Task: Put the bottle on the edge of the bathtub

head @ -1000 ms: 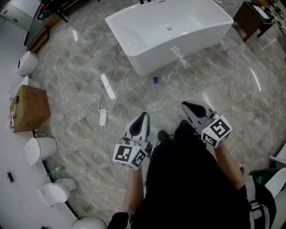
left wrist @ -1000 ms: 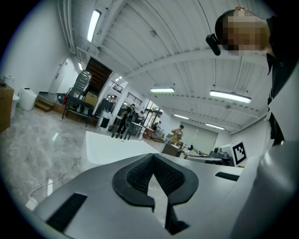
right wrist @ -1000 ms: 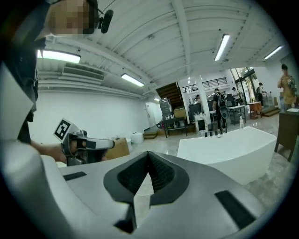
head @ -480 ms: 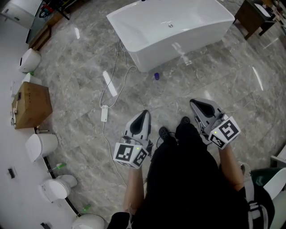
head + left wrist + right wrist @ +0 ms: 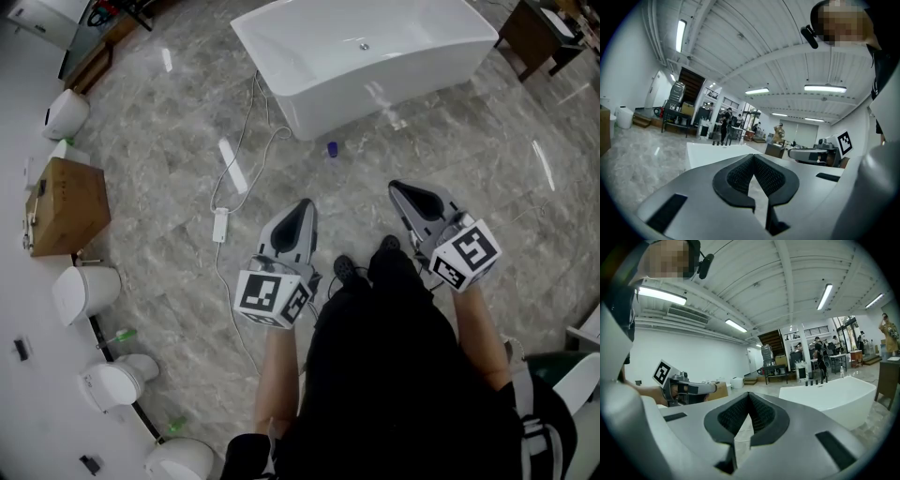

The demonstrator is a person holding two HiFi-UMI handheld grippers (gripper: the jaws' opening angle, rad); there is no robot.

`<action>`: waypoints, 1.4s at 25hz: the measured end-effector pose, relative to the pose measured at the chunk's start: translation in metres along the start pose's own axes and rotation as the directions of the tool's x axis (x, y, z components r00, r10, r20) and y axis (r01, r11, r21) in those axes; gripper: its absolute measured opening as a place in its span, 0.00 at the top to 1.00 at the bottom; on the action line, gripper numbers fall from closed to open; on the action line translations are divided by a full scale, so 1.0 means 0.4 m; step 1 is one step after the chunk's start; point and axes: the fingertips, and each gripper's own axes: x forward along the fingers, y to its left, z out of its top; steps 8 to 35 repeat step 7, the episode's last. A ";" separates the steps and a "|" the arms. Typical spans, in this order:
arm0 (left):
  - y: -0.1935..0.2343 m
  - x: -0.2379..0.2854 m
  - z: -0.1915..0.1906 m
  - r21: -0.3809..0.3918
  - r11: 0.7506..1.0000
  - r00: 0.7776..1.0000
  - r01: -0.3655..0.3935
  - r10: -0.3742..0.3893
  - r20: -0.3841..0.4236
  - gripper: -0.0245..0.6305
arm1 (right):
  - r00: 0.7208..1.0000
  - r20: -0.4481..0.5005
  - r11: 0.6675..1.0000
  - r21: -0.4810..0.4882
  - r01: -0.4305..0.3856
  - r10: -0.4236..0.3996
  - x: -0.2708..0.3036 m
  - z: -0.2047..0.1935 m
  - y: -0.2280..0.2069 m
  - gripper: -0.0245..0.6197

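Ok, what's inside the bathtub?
Inside the bathtub only its drain shows on bare white. The far end is cut off by the picture's top edge.

Hand-held grippers: two, left hand-held gripper (image 5: 300,208), right hand-held gripper (image 5: 401,192). Marker cubes (image 5: 272,309): two, one per gripper. Bathtub (image 5: 337,103): one, white. Bottle (image 5: 331,149): one, small, purple, on floor. Cardboard box (image 5: 67,206): one. White toilets (image 5: 82,292) along wall: four. Small green items (image 5: 122,335) near wall: two. White cable (image 5: 234,178) with adapter: one. Dark shoes (image 5: 345,270): two. Dark wooden table (image 5: 525,37) at far corner: one.
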 end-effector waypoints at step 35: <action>0.011 0.008 -0.002 -0.003 1.000 1.000 -0.027 0.027 -0.003 0.95 | 1.000 -0.026 1.000 0.009 0.002 -0.002 0.004 -0.019 -0.015 0.94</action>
